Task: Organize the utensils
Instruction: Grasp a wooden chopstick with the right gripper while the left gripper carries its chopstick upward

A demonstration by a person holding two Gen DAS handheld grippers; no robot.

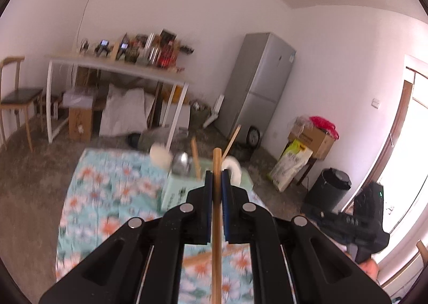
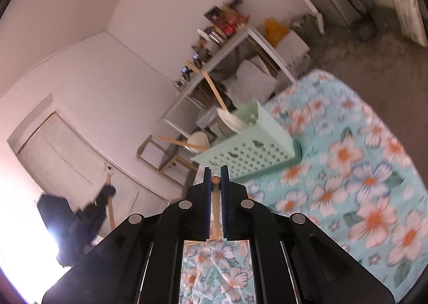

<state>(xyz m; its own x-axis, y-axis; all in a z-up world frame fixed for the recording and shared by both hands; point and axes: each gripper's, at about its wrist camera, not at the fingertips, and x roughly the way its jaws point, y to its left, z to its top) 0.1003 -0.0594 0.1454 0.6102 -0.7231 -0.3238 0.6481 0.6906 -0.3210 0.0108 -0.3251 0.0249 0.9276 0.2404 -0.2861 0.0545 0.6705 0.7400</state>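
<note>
Both grippers have a wooden stick pinched. The left gripper [image 1: 217, 170] is clamped on a long wooden chopstick [image 1: 217, 223] running down the middle of its frame, and the right gripper [image 2: 215, 170] has its jaws together on another wooden stick [image 2: 214, 205] at center-bottom. The mint green basket [image 2: 248, 151] sits mid-frame on the floral cloth [image 2: 361, 183], already holding spoons and sticks. I'd bring each stick over the basket's open top, tip it upright, then lower it in before letting go, one hand at a time so they don't clash.
</note>
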